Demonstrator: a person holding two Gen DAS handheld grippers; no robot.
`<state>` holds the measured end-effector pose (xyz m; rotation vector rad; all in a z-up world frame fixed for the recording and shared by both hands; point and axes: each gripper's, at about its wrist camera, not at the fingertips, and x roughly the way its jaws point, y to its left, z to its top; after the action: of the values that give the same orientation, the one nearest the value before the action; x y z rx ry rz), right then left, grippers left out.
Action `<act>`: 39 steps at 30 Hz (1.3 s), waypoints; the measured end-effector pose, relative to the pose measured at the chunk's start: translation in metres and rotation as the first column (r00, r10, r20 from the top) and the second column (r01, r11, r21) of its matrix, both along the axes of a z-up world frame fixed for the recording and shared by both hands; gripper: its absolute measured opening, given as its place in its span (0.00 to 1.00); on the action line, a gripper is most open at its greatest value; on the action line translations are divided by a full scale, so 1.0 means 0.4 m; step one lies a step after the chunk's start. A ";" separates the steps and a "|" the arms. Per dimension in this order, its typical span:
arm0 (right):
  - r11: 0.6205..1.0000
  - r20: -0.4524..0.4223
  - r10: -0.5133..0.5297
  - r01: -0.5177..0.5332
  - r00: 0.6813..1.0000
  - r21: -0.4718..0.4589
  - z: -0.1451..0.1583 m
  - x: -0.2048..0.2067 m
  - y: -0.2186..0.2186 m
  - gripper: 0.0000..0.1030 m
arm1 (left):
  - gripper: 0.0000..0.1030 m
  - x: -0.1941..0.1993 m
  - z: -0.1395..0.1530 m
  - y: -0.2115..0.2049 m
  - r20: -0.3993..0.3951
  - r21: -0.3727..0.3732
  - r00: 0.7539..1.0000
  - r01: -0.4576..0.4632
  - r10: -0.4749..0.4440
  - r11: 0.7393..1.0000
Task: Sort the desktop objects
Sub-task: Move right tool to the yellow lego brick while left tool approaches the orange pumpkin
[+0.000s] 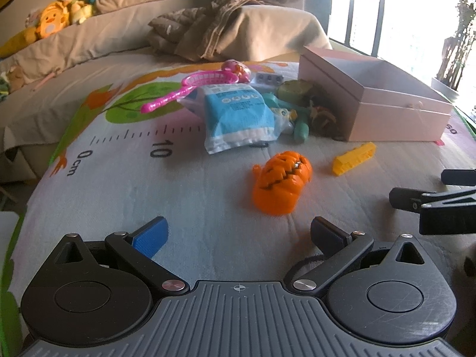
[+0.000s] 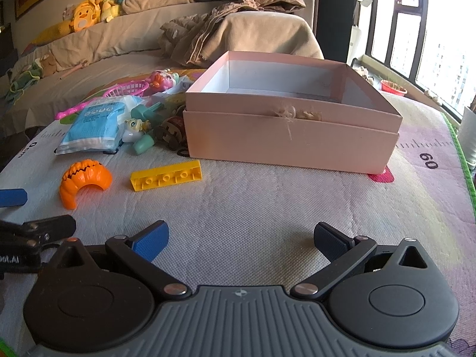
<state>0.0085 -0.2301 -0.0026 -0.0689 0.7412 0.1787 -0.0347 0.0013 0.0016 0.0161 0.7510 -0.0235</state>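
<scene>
My left gripper [image 1: 238,232] is open and empty, low over the mat, with an orange pumpkin toy [image 1: 281,183] just ahead of its fingers. My right gripper [image 2: 241,238] is open and empty, facing an open pink box [image 2: 291,136]. A yellow brick [image 2: 166,175] lies in front of the box's left end; it also shows in the left wrist view [image 1: 354,157]. The pumpkin toy [image 2: 84,180] lies left of the brick. A blue packet [image 1: 238,116], a pink net scoop [image 1: 205,83] and teal toys [image 2: 142,136] are piled left of the box [image 1: 386,104].
The play mat [image 2: 267,208] with a printed ruler covers the surface. A bed with a crumpled blanket [image 2: 232,26] and plush toys [image 2: 86,15] lies behind. A window [image 2: 440,44] is at the right. The right gripper's fingers [image 1: 416,199] reach in from the right in the left wrist view.
</scene>
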 end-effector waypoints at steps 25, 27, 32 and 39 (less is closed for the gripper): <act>0.979 0.143 0.202 -0.196 0.969 -0.061 0.095 0.044 0.110 0.82 | 1.00 0.018 0.026 0.039 0.004 -0.029 0.992 0.125 -0.125 0.992; 0.994 0.250 0.089 -0.070 0.964 -0.086 0.140 0.043 0.048 1.00 | 1.00 0.039 0.030 0.037 0.012 -0.023 0.992 0.127 -0.127 0.992; 0.980 0.254 -0.187 0.197 0.949 -0.017 0.171 0.144 -0.135 1.00 | 1.00 0.098 0.033 0.009 0.019 0.008 0.983 0.185 -0.185 0.983; 0.978 0.153 -0.198 0.186 0.968 0.092 0.133 0.243 -0.142 1.00 | 1.00 0.117 0.044 0.022 0.046 -0.004 0.980 0.195 -0.194 0.981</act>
<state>0.1059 -0.2870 0.0507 0.0616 0.5747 0.0157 0.0120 0.0102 0.0193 0.0822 0.7019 -0.2121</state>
